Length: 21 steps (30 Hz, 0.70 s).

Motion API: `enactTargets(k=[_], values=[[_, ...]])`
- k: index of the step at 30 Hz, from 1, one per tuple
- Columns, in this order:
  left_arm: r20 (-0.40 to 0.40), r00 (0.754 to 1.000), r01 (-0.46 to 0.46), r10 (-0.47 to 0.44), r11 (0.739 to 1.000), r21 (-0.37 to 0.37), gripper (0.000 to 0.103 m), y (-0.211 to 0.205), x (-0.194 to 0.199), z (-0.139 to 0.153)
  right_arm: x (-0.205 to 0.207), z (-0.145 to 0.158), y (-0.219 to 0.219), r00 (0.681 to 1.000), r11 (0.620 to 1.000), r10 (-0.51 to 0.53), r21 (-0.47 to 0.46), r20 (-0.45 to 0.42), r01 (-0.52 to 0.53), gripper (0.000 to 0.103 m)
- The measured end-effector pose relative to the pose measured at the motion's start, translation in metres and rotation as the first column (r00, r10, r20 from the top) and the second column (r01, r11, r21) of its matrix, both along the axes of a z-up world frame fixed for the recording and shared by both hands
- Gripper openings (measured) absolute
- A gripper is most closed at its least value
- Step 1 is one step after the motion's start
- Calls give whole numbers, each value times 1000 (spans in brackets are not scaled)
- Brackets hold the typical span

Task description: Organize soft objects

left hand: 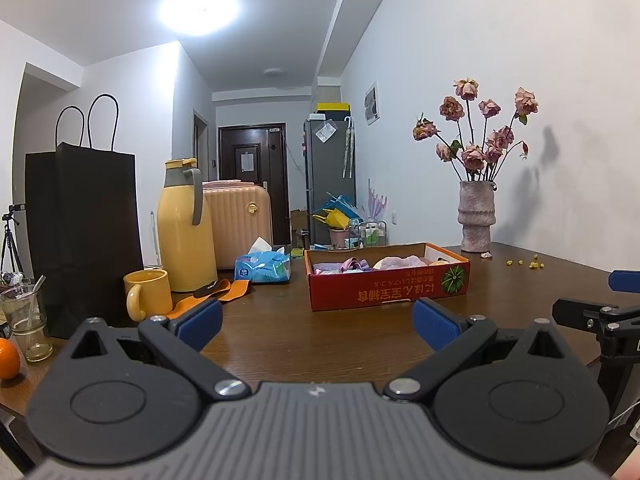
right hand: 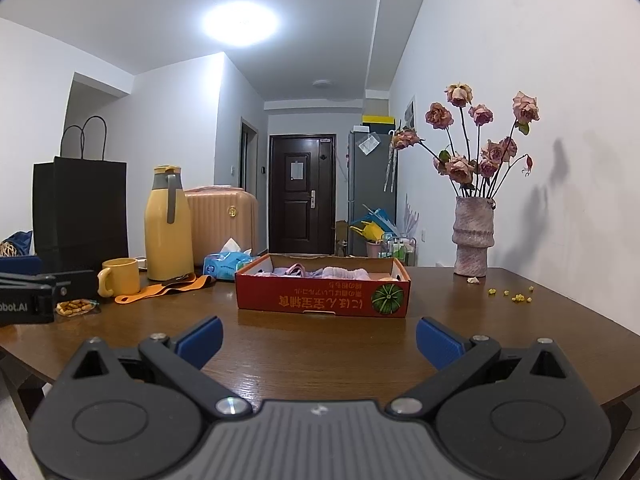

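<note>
Both my left hand-held gripper (left hand: 316, 326) and right hand-held gripper (right hand: 318, 342) gape wide and empty over the bare table (right hand: 320, 356). At twelve o'clock, soft clothes (right hand: 320, 272) already fill the box (right hand: 324, 298); little seems left.

Materials and surface finishes

The table (right hand: 320, 344) is dark wood with visible grain and a slight sheen. The box (right hand: 320, 296) is printed red cardboard holding soft pastel cloths (right hand: 320, 272). The vase (right hand: 472, 236) looks rough and matt. The jug (left hand: 184, 232) is smooth yellow; the bag (left hand: 80, 232) is matt black paper.
</note>
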<state>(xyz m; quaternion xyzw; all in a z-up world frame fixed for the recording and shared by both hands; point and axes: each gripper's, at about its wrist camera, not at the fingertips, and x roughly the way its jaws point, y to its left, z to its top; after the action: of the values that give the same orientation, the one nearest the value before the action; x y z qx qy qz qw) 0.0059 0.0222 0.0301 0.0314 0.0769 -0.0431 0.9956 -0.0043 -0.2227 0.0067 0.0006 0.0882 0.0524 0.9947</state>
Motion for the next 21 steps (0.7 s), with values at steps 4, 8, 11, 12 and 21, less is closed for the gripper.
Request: enactTargets(k=[4, 8, 11, 12, 21], values=[[0, 1000, 1, -1, 1000, 0, 103, 1, 0, 0, 0, 0, -1, 1000, 1000, 9, 9, 0, -9, 103], [0, 1000, 3, -3, 1000, 1, 103, 0, 0, 1, 0, 0, 0, 1000, 1000, 4, 7, 0, -4, 103], [0, 1000, 4, -4, 1000, 1, 103, -1, 0, 1, 1, 0, -1, 1000, 1000, 1, 9, -2, -1, 103], [0, 1000, 4, -4, 1000, 1, 103, -1, 0, 1, 1, 0, -1, 1000, 1000, 0, 9, -2, 0, 103], [0, 1000, 3, -3, 1000, 2, 103, -1, 0, 0, 1, -1, -1, 1000, 1000, -4, 9, -4, 4, 103]])
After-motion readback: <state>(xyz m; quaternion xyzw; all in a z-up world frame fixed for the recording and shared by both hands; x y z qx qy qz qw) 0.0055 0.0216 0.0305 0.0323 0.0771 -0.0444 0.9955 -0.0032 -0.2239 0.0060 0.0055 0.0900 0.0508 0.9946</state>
